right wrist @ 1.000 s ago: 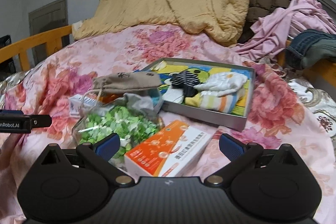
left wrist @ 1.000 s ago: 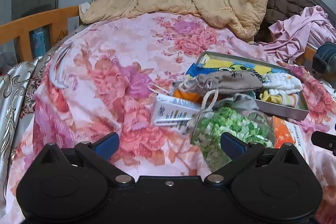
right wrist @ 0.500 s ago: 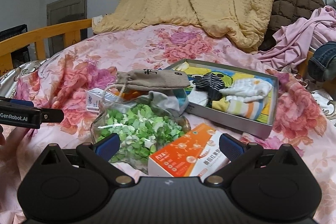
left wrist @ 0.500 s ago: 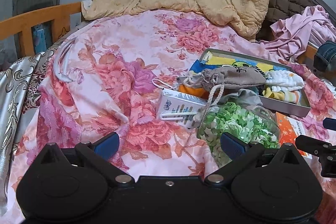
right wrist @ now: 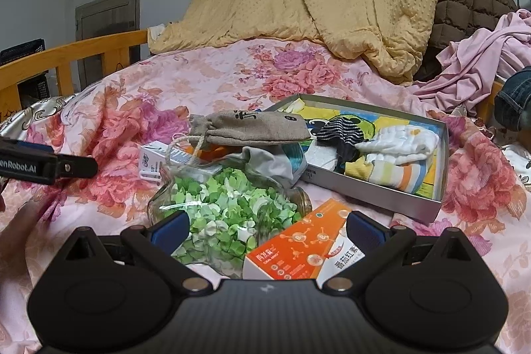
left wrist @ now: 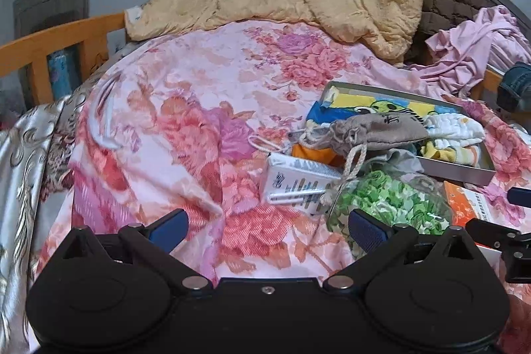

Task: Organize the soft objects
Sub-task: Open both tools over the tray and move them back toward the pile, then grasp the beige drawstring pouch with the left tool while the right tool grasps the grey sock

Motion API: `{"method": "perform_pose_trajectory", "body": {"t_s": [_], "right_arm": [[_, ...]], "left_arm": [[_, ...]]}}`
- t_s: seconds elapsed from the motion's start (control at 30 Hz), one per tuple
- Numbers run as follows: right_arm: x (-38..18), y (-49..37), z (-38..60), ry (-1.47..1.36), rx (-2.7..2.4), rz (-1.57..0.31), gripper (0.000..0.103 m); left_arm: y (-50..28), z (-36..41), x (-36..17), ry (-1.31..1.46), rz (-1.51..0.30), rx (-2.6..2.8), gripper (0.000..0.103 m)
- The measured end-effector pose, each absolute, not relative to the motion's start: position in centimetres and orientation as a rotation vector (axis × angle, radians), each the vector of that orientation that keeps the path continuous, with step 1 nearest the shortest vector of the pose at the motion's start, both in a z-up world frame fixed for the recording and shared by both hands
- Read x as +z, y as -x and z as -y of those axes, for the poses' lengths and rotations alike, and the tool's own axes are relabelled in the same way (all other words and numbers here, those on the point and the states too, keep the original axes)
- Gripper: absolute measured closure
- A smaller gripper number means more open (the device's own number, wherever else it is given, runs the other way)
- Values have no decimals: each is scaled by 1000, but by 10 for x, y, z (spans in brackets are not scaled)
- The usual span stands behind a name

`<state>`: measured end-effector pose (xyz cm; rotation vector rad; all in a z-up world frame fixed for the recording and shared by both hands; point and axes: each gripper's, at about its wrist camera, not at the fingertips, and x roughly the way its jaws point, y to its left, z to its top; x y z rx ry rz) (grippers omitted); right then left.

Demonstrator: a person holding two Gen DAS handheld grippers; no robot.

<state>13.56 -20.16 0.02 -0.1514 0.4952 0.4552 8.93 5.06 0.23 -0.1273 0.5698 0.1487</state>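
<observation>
Approaching with right gripper (right wrist: 267,229) and left gripper (left wrist: 267,229) both spread, empty. Drawstring pouch (right wrist: 252,130) resting beside sock-filled tray (right wrist: 418,211). Next, probably: pinch pouch, lift clear of jar (right wrist: 225,218).

Soft, even indoor light with faint shadows; a small glare on the jar (right wrist: 229,214); fisheye bending and dark corners; edges slightly blurred.

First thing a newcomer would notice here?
Probably the clear jar of green paper bits lying on the floral bedspread, right before the open right gripper. Behind it, a grey drawstring pouch rests against a shallow box holding small folded clothes.
</observation>
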Motion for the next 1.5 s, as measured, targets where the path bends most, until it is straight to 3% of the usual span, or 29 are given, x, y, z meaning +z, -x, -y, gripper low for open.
{"method": "perform_pose_trajectory", "body": {"t_s": [0.8, 1.5], "right_arm": [[10, -163, 206, 113, 409, -410, 0], [-11, -232, 181, 184, 509, -393, 1]], "left_arm": [[-147, -51, 83, -36, -661, -27, 1], [-234, -7, 51, -8, -682, -54, 1]]}}
